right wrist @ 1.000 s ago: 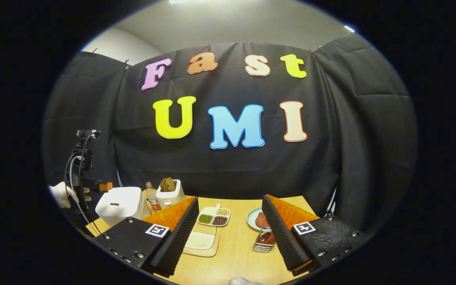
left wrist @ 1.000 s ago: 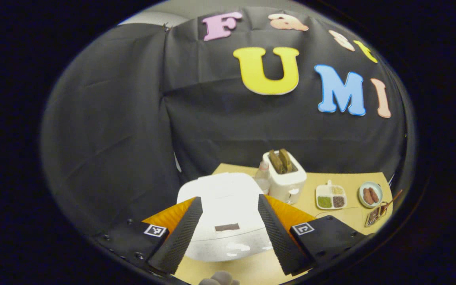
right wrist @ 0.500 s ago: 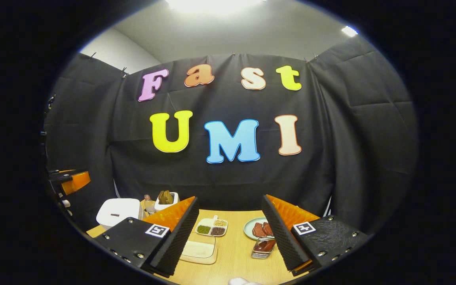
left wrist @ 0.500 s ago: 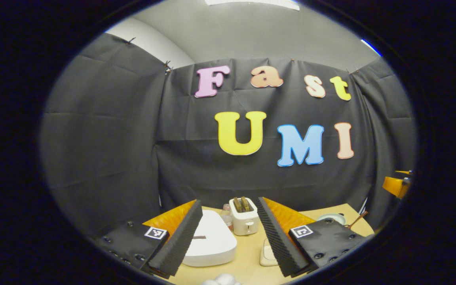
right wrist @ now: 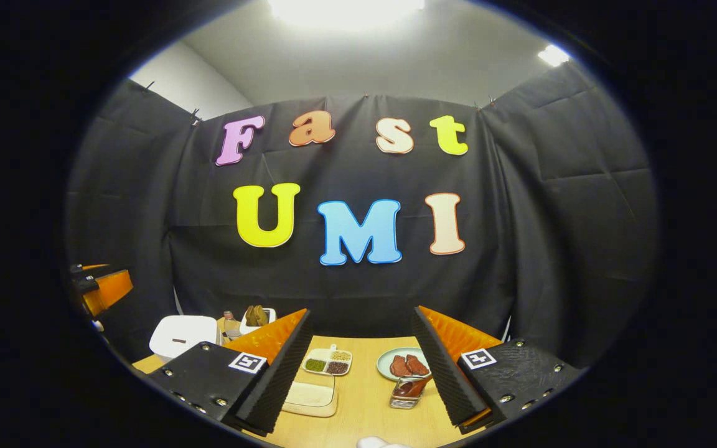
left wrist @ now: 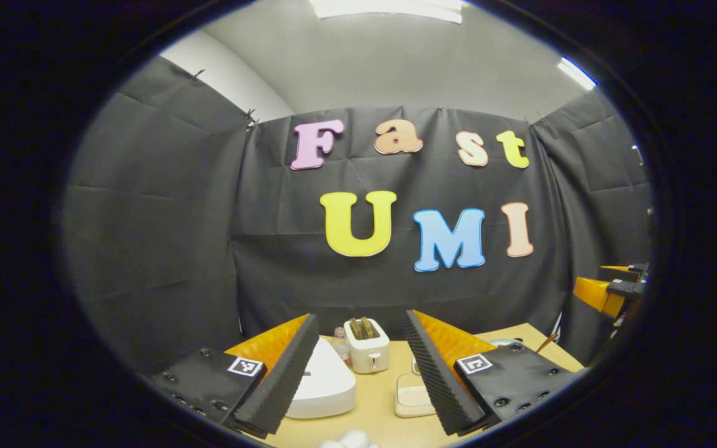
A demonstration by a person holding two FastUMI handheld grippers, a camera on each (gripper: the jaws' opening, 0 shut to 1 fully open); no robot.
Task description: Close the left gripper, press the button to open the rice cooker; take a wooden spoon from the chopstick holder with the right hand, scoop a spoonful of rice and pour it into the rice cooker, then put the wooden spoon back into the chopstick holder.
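Left gripper view shows the left gripper (left wrist: 358, 373) with fingers spread apart above the near worktop (left wrist: 383, 417), the lid-down rice cooker (left wrist: 324, 382) just beyond its left finger, nearer this hand than the right gripper (right wrist: 361, 376), likewise parted.

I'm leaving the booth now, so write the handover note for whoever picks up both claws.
Left claw: open, empty, held above the table, with the rice cooker just ahead.
Right claw: open, empty, above the table.
Rice cooker: lid down.
Wooden spoon: standing in the holder, close to the right claw.
Done or left: cannot tell. Lid down with the spoon stowed fits a cooker yet to be opened, or a finished run with the lid shut again.
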